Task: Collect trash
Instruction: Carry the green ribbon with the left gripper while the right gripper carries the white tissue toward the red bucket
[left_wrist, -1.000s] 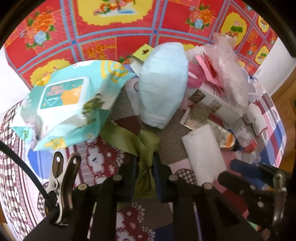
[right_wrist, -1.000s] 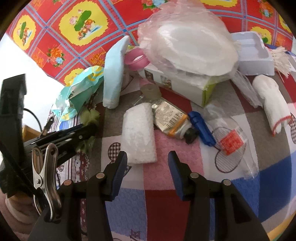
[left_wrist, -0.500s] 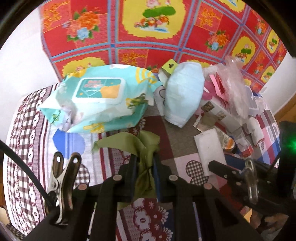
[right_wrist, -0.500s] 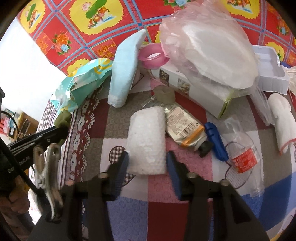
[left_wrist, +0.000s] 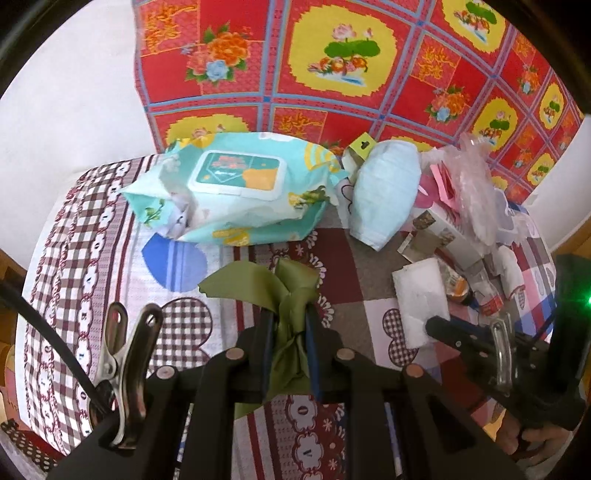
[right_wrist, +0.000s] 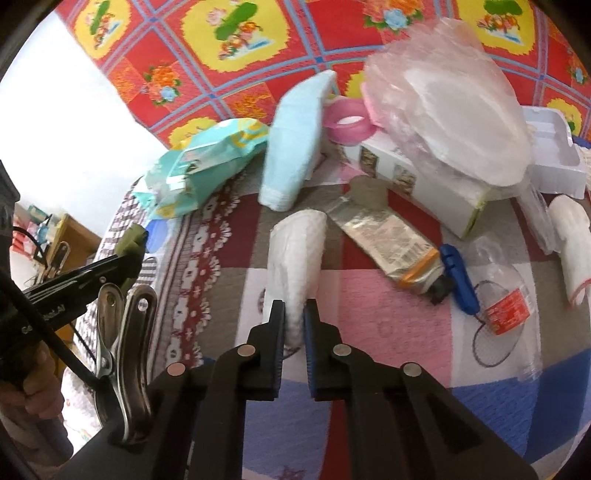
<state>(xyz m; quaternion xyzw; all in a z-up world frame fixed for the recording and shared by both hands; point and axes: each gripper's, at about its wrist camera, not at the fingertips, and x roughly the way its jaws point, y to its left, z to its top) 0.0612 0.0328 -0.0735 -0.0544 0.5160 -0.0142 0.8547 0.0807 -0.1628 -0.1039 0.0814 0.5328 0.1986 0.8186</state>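
My left gripper (left_wrist: 289, 325) is shut on a crumpled olive-green wrapper (left_wrist: 280, 291) and holds it above the patchwork cloth. It also shows at the left of the right wrist view (right_wrist: 129, 251). My right gripper (right_wrist: 294, 325) is shut on a white foam sheet (right_wrist: 295, 258), pinching its near end so that it folds upward. The foam sheet shows in the left wrist view (left_wrist: 419, 295) with the right gripper's fingers (left_wrist: 443, 328) on it.
A teal wet-wipes pack (left_wrist: 236, 192), a light blue pad (left_wrist: 384, 192), a pink plastic bag (right_wrist: 454, 107) on a white carton (right_wrist: 417, 181), a squeezed tube (right_wrist: 391, 243), a blue clip (right_wrist: 460, 277), a clear bottle (right_wrist: 506, 306), a white foam tray (right_wrist: 550, 151) and a pink tape roll (right_wrist: 349, 123) lie on the cloth.
My right gripper moved forward and shut on the white foam sheet, lifting its near end. My left gripper pulled back and to the left with the green wrapper.
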